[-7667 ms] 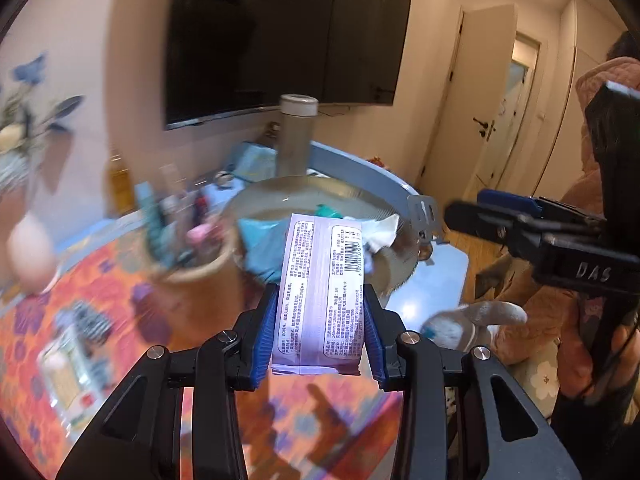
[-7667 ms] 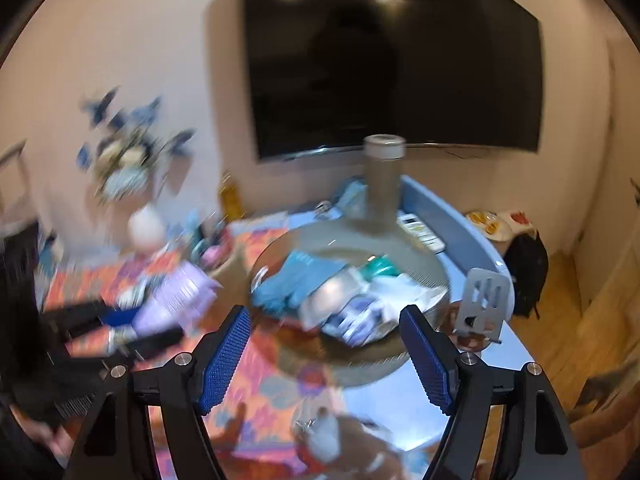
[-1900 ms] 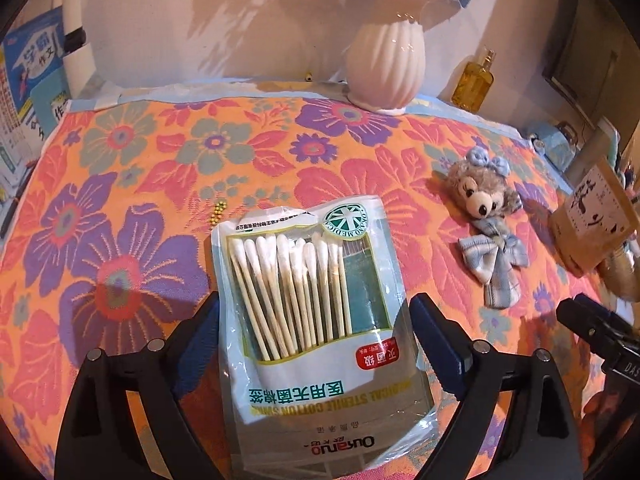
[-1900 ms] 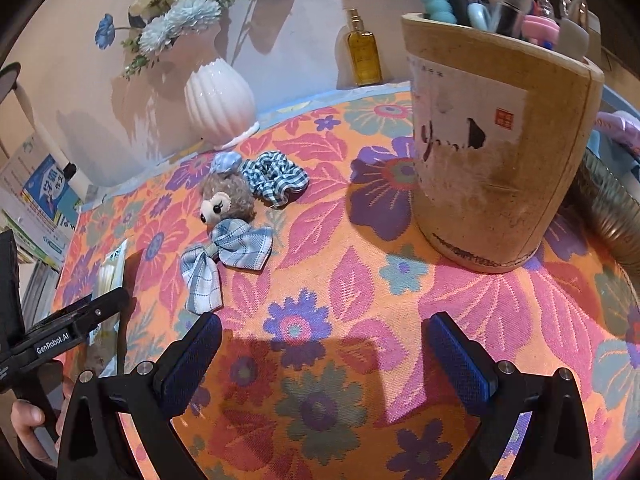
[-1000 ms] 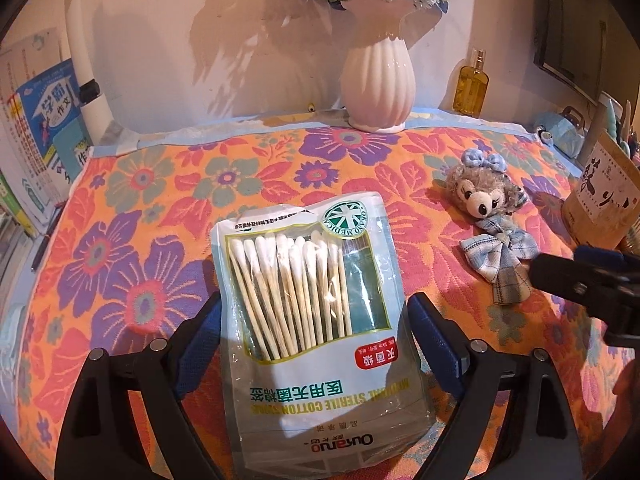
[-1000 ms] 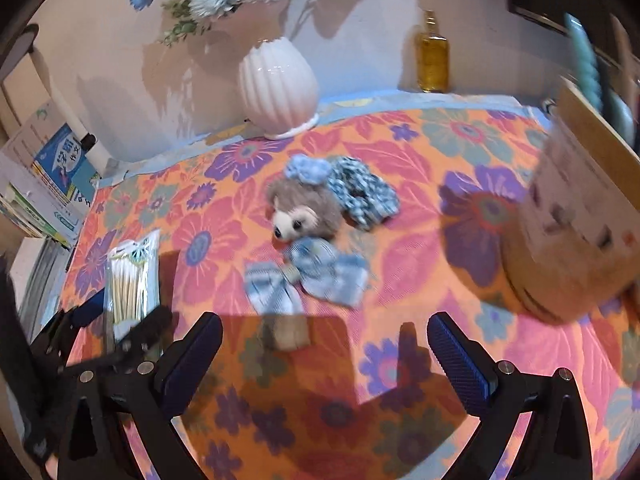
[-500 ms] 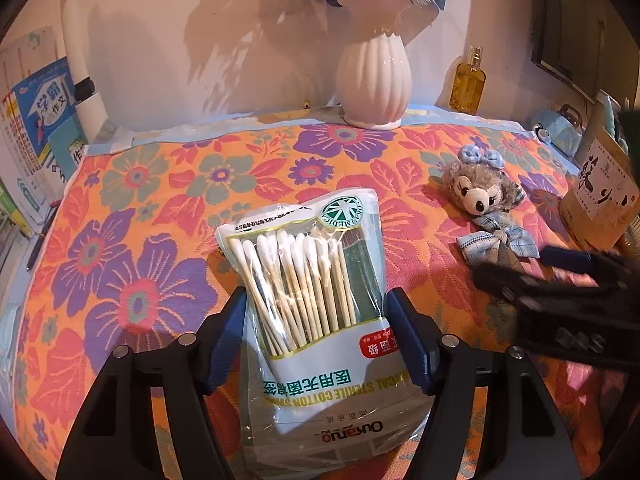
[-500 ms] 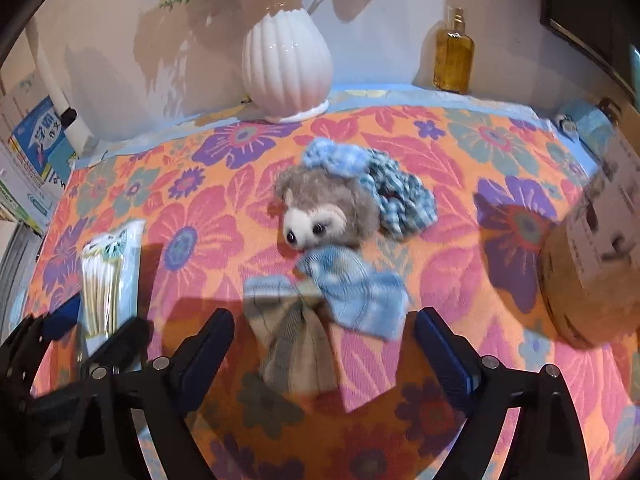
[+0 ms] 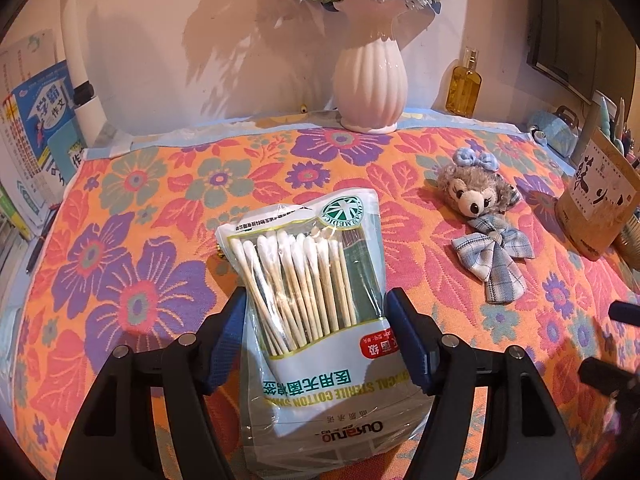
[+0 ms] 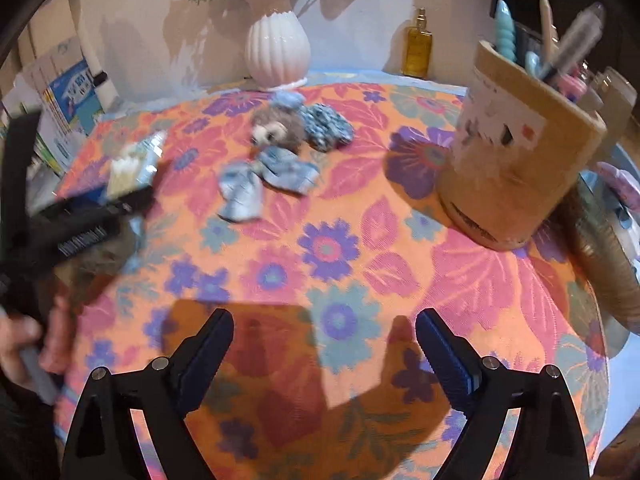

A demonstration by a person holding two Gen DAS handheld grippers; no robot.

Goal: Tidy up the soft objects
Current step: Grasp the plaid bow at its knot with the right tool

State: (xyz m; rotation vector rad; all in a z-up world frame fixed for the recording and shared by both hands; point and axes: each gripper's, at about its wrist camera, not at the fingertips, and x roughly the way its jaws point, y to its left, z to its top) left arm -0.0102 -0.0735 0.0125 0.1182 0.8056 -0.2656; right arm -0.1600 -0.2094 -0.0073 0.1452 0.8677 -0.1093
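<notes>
Cotton swab packet (image 9: 316, 312) pinched between the left gripper's (image 9: 316, 334) blue pads, over the floral tablecloth (image 9: 132, 240).

Half a second ago the left pads stood slightly wider around the packet; now they press its two side edges and the plastic bulges between them, its printed end toward the camera. The right gripper (image 10: 324, 354) has pulled back from the plaid bow (image 10: 264, 178), which had lain right between its fingers, and now hangs spread wide and empty above bare cloth, well short of it. The left hand (image 10: 24, 344) grips its handle low at the table's near-left edge, though that view is blurred there, so the fingers are hard to read. The plush bear head (image 9: 474, 194) lies just beyond the bow, with the white vase (image 9: 370, 80) behind and the cardboard holder (image 10: 520, 152) to the right.
</notes>
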